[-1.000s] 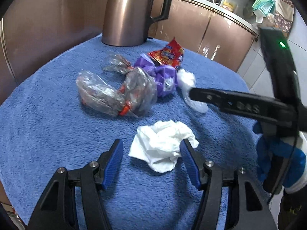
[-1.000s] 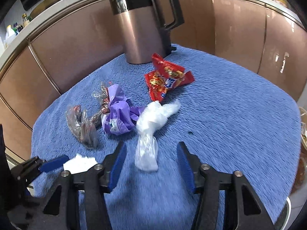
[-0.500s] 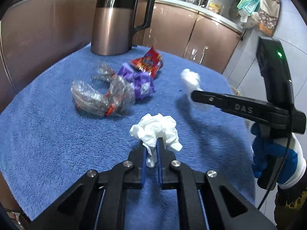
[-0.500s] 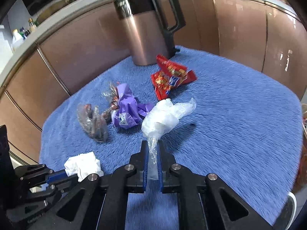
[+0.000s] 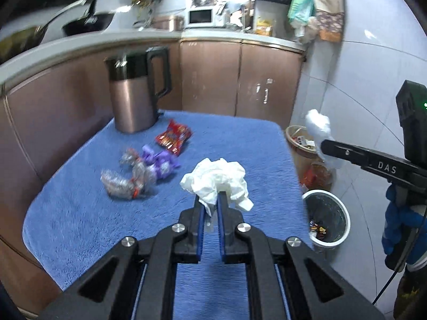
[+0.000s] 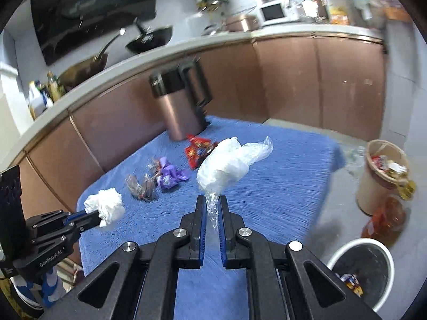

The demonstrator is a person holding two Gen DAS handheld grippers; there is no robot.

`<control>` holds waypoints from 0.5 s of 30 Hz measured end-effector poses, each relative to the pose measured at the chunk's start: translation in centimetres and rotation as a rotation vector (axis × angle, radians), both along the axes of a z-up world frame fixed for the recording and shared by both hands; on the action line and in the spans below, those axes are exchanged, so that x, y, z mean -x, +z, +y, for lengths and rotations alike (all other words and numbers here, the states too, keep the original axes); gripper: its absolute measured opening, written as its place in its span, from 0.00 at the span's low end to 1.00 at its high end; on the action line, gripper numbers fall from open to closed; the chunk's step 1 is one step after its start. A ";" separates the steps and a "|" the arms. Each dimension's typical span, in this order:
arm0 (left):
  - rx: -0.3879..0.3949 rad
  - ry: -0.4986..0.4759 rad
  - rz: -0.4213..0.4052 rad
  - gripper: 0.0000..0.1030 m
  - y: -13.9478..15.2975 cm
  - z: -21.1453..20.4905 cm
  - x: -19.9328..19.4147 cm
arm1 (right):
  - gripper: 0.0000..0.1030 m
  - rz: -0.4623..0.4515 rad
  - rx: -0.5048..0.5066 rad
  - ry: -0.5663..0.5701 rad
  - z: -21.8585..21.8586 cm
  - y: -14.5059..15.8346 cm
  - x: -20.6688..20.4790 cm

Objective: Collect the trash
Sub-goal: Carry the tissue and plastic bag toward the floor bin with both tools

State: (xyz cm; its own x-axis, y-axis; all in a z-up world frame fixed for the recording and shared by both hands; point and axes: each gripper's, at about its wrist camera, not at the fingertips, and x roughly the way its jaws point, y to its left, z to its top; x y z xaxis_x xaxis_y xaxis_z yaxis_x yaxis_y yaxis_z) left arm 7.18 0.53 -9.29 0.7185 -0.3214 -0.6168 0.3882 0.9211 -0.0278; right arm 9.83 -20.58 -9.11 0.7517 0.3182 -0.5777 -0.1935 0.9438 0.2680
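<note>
My left gripper is shut on a crumpled white tissue, held up above the blue-covered table. In the right wrist view the same tissue shows at the left gripper's tip. My right gripper is shut on a clear plastic bag with white stuffing, lifted off the table; that bag hangs at the right of the left wrist view. On the table lie a red snack wrapper, a purple wrapper and clear crumpled wrappers.
A copper kettle stands at the table's far end against brown cabinets. On the floor to the right are a white bin with wrappers inside, a full beige bin and an orange bag. A blue-gloved hand holds the right gripper.
Both grippers closed, the left on the tissue and the right on the plastic bag. Both then rose and pulled back from the table with their loads, bringing the floor bins into view.
</note>
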 end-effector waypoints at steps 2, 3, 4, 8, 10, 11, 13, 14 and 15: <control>-0.012 -0.031 -0.023 0.08 0.7 -1.3 1.1 | 0.08 -0.015 -0.007 -0.042 -1.5 0.6 1.7; -0.015 -0.043 -0.031 0.08 1.0 -1.8 1.4 | 0.08 -0.021 -0.011 -0.065 -2.3 0.9 2.7; -0.020 -0.059 -0.043 0.08 1.3 -2.5 1.9 | 0.08 -0.026 -0.012 -0.084 -2.9 1.1 3.4; -0.030 -0.106 -0.070 0.08 2.3 -4.5 3.5 | 0.08 -0.035 0.004 -0.173 -5.2 1.1 6.4; -0.035 -0.124 -0.078 0.08 2.6 -5.5 4.0 | 0.08 -0.029 0.000 -0.199 -6.0 0.8 7.4; -0.037 -0.131 -0.081 0.08 2.6 -5.9 4.1 | 0.08 -0.022 0.000 -0.215 -6.5 0.5 7.8; -0.043 -0.148 -0.092 0.08 2.9 -6.9 4.5 | 0.08 -0.015 0.000 -0.238 -7.5 0.2 8.7; -0.048 -0.156 -0.097 0.08 3.0 -7.4 4.7 | 0.08 -0.010 -0.004 -0.249 -7.9 -0.1 8.9; -0.055 -0.164 -0.103 0.08 3.1 -8.0 4.9 | 0.08 -0.006 -0.010 -0.260 -8.4 -0.3 9.1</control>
